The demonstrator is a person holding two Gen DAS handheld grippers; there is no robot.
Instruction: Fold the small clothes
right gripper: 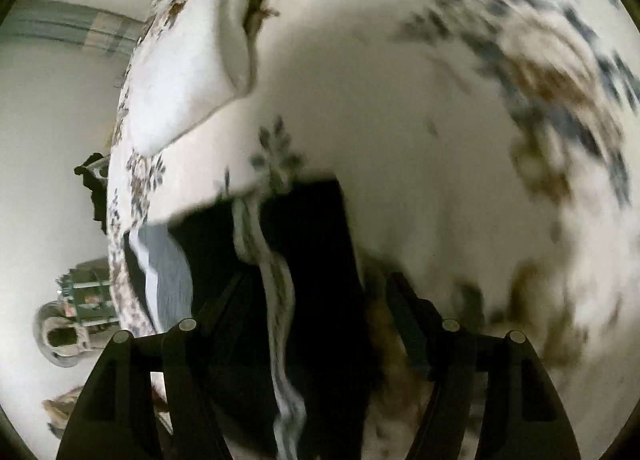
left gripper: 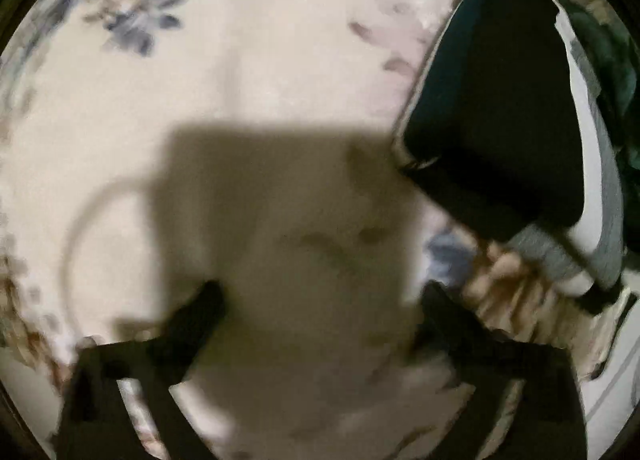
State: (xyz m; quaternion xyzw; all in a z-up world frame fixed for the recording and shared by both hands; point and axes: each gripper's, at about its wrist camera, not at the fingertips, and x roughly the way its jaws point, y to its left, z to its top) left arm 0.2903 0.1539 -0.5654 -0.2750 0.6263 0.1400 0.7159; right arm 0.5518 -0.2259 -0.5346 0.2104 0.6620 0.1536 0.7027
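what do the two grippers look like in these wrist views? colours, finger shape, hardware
Both are matte black. The left gripper has two tapered fingers on a flat black crossbar; the view is blurred, so no finer detail. The right gripper has long angled fingers on triangular cut-out brackets, with four round silver fasteners on top. No cables, markings or sleeves visible.

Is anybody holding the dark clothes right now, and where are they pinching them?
The left gripper is open over the floral bedsheet, holding nothing. The dark garment lies between the right gripper's fingers, but blur hides whether they pinch it.
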